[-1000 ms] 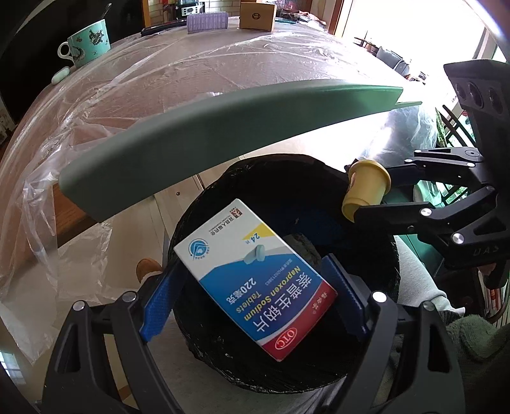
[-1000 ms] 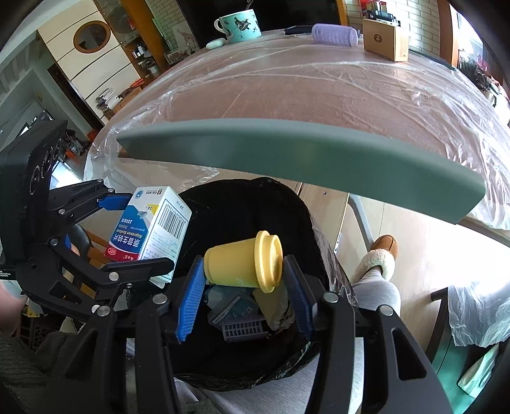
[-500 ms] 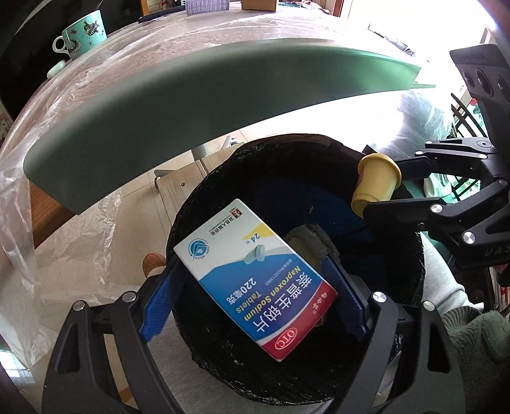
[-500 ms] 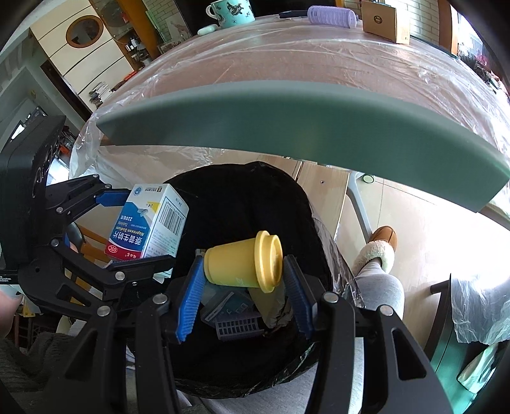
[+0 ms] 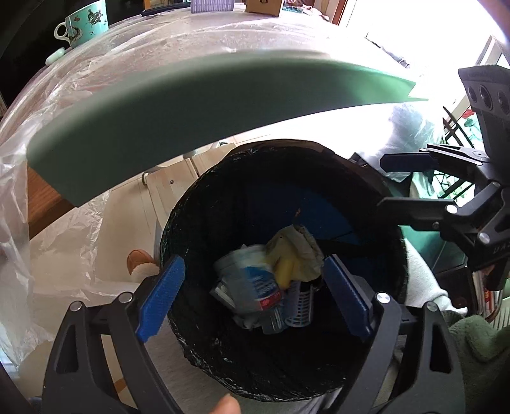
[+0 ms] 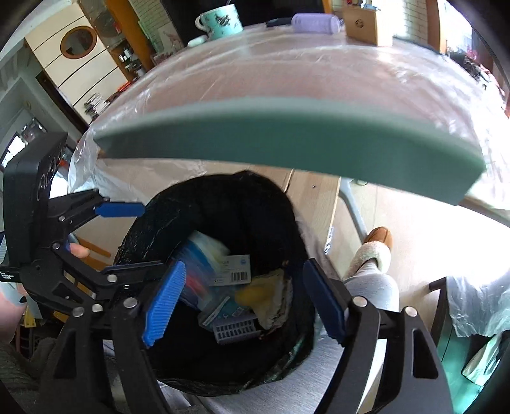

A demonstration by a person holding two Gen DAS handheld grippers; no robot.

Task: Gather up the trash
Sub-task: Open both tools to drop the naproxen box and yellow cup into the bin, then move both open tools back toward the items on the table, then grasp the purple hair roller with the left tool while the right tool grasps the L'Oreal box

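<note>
A bin lined with a black bag sits below the table edge. My left gripper is open and empty above it; it also shows at the left of the right wrist view. My right gripper is open and empty over the bin; it shows at the right of the left wrist view. The blue-and-white medicine box is blurred inside the bin. The yellow cup lies in the bin among crumpled paper and a small ridged roller.
A thick green mat edge overhangs the bin. On the plastic-covered table behind stand a teal mug, a purple roller and a small cardboard box. A slippered foot rests on the floor.
Both grippers have opened. The medicine box has dropped from the left gripper and the yellow cup from the right; both now lie in the bin.
</note>
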